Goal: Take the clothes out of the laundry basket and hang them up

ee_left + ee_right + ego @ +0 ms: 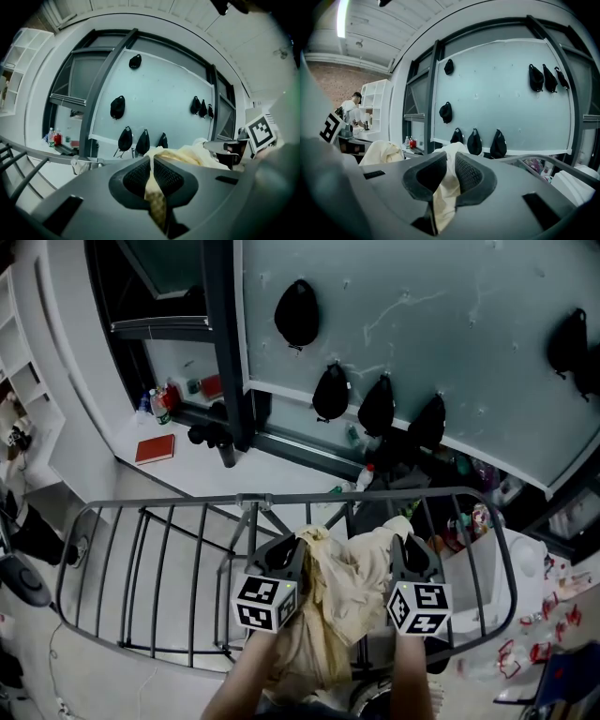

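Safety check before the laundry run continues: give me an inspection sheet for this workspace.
Surface: grey drying rack below both tools.
Job's things: cream garment held between the tools at the rack; laundry basket not in view.
Clutter: red book and bottles on white ledge; packaging at right.
Grippers: left tool shut on the garment; right tool likewise.
Cables: nothing seen.
Surroundings: black items hung on wall panel; person by white shelves.

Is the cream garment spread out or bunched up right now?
Bunched up. The cream garment hangs crumpled in folds between the left gripper and the right gripper, each pinching an edge, over the drying rack.
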